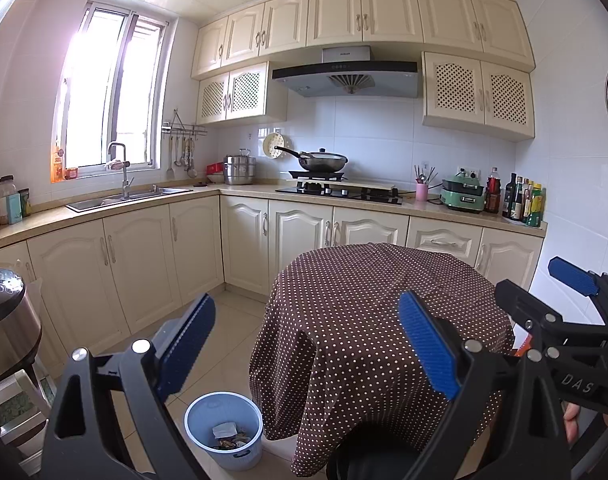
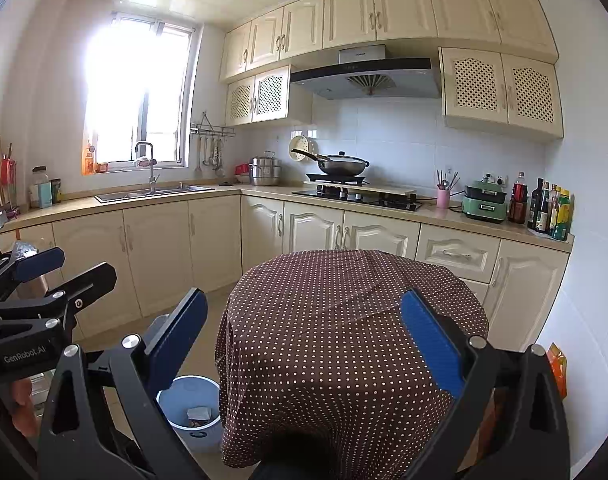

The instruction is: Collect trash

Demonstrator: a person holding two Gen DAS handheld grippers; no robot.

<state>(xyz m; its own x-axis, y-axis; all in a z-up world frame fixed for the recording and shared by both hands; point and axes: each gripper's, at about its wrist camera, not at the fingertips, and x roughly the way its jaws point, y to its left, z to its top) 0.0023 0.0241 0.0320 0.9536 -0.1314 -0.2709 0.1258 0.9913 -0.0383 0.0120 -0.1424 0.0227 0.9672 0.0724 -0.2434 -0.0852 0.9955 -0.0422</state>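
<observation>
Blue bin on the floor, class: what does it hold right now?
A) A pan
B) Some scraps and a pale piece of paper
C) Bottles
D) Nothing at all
B: the blue bin beside the polka-dot table holds a pale paper piece and dark scraps at its bottom.

1. Bright daylight from the window [image 1: 111, 92], blown out to white glare with a pinkish flare around the frame.
2. Strong fisheye bending at the edges; dark vignette in the corners.
3. Sharp focus mid-room, soft shadow under the tablecloth [image 1: 384, 320].
</observation>
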